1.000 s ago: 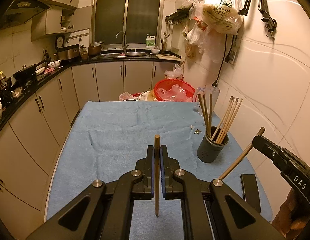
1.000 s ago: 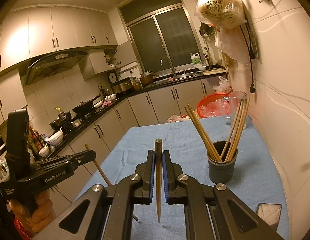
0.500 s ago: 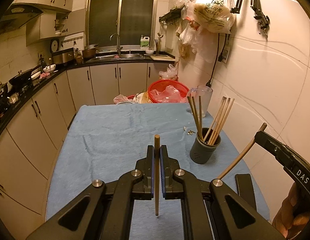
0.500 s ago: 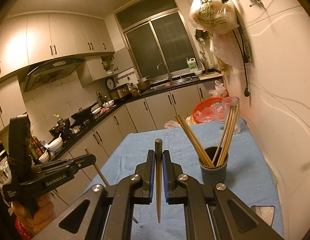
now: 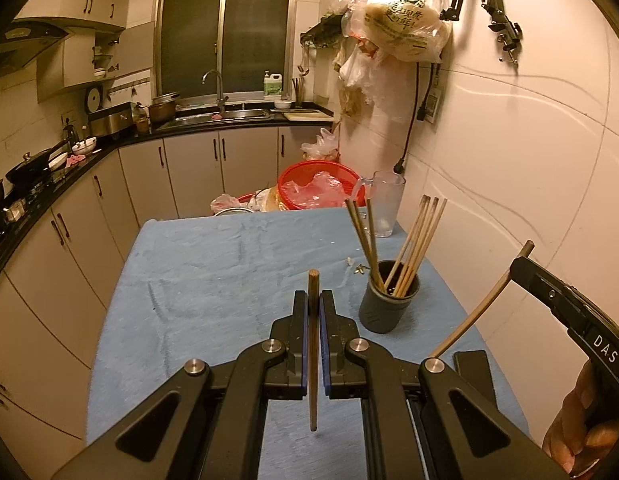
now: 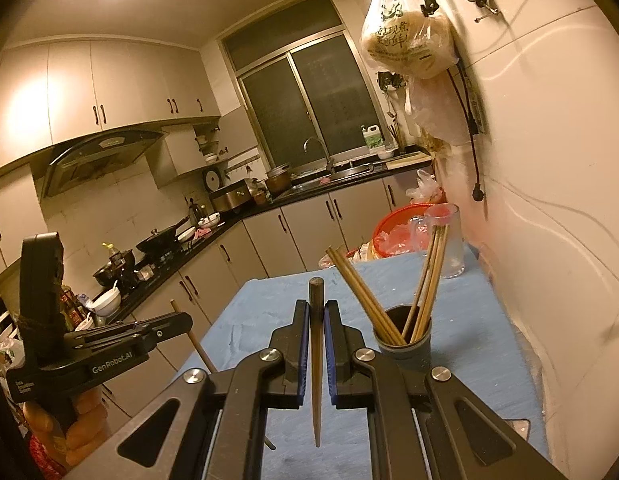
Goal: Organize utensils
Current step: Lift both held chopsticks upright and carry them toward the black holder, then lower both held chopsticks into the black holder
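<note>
A dark grey round plastic cup (image 5: 388,304) stands upright on the blue cloth of the table (image 5: 213,280), near the wall side. Inside this cup are several long thin brown wooden chopsticks (image 5: 417,240), all with their thick ends up. They lean in two bundles, one toward the side away from the wall and one toward the wall, so they make a V shape above the cup rim. One more brown wooden chopstick (image 5: 313,352) is pinched between the pads of the left claw (image 5: 314,300), above the cloth beside the cup. A second such chopstick (image 6: 316,360), with a pointed lower end, is pinched in the right claw (image 6: 317,308).
</note>
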Demonstrator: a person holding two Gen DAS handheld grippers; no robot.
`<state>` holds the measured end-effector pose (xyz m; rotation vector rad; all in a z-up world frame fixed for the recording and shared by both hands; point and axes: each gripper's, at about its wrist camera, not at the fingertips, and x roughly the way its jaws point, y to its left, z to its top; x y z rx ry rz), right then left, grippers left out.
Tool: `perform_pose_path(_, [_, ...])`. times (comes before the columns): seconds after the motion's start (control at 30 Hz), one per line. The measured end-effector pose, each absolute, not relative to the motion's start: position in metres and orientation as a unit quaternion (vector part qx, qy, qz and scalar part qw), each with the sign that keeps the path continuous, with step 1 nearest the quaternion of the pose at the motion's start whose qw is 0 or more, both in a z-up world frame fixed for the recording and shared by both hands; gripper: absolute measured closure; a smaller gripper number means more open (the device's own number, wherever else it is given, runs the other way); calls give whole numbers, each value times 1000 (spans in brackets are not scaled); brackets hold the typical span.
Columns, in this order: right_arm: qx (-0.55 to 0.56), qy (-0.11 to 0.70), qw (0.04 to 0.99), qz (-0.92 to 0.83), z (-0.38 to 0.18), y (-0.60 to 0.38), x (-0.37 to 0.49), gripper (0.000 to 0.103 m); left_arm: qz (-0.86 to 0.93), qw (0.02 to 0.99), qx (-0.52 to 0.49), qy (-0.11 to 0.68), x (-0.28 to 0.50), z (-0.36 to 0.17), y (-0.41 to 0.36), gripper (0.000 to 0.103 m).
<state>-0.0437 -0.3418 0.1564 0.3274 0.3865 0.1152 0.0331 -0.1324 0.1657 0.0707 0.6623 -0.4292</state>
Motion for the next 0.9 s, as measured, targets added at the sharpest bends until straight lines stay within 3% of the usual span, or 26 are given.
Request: perform_pose_path(0.9, [152, 154, 976, 15, 206, -388, -24, 95, -254, 921, 43, 294, 62, 218, -204, 98])
